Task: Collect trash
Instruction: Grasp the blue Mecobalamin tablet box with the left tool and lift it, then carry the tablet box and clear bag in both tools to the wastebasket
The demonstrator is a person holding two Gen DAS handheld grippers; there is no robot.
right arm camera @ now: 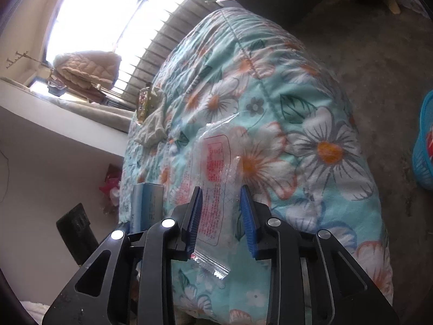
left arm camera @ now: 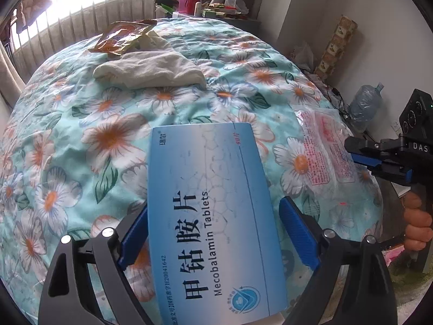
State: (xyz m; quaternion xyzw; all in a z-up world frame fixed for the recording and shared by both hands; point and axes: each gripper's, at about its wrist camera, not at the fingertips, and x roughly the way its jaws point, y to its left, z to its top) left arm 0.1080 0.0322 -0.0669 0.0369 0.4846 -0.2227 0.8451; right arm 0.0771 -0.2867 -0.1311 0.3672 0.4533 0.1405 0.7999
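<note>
Early days in this clean-up, by the look of it. The left gripper (left arm camera: 213, 233) straddles the blue tablet box (left arm camera: 213, 216) on the bed's floral quilt (left arm camera: 81, 135); its jaws stand wide, one pad at the box's edge, the other clear of it, so nothing is clamped. The right gripper (right arm camera: 220, 216) has its jaws parted around the clear plastic wrapper (right arm camera: 216, 168), which lies flat near the quilt's edge, not yet pinched. Further up the bed an orange foil packet (left arm camera: 121, 38) sits beside a pale cloth (left arm camera: 151, 67), untouched. A blue basket (right arm camera: 425, 140) waits on the floor, something red showing inside, likely the bin. Around the bed: a barred window (left arm camera: 89, 8), a cluttered shelf (left arm camera: 205, 8), a water jug (left arm camera: 365, 105) by the wall.
</note>
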